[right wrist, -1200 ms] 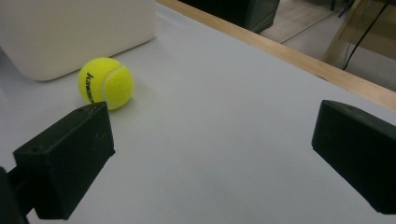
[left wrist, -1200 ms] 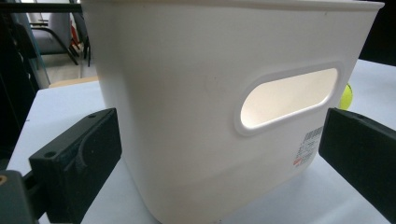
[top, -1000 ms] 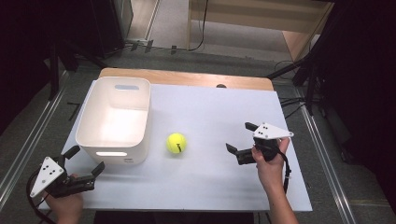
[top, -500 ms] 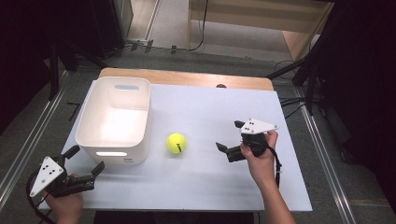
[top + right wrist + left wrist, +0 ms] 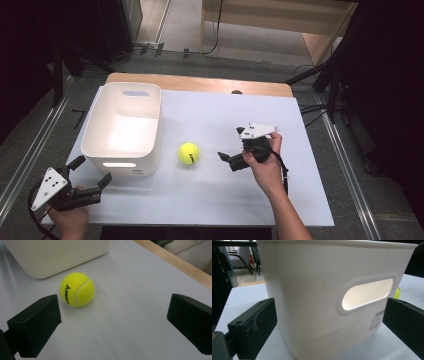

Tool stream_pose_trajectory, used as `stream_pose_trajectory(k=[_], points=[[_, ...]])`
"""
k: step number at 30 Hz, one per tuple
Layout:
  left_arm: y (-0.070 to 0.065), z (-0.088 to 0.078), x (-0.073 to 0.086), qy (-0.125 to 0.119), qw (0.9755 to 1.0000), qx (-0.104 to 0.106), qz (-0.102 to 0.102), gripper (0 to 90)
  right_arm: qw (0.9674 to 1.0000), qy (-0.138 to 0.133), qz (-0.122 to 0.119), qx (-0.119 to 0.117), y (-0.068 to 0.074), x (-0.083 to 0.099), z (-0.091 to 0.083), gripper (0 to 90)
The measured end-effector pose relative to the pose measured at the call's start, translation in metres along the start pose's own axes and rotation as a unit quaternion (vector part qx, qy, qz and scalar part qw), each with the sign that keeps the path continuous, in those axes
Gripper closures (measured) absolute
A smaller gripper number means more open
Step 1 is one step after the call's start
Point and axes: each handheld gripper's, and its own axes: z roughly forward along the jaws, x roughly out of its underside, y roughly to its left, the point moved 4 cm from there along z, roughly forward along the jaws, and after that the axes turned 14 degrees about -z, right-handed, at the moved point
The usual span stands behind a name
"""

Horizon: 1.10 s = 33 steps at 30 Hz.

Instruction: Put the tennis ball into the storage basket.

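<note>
Waiting at the near left corner: left gripper, jaws spread, facing the white bin. Sitting just right of the bin, untouched: tennis ball. Closing in from the right, nearer than a second ago, jaws wide apart: right gripper, likely lining up a grab.

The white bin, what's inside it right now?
From the high view, the white bin looks empty: its bare pale floor shows. The strip behind its near wall is hidden. The tennis ball lies outside it on the table.
</note>
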Motion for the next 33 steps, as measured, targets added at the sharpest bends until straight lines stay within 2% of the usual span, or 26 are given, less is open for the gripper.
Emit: stream_pose_trajectory(k=[9, 19, 33], points=[[0.000, 0.001, 0.000, 0.003, 1.0000, 0.000, -0.002, 0.0, 0.9995, 0.016, -0.015, -0.020, 0.003, -0.013, 0.016, 0.0], [0.000, 0.001, 0.000, 0.005, 1.0000, 0.000, -0.002, 0.0, 0.9986, 0.039, -0.020, -0.029, 0.005, -0.021, 0.031, 0.0], [0.000, 0.002, 0.000, 0.006, 1.0000, 0.000, 0.000, 0.0, 0.9950, 0.069, -0.036, -0.063, 0.010, -0.030, 0.052, 0.0]])
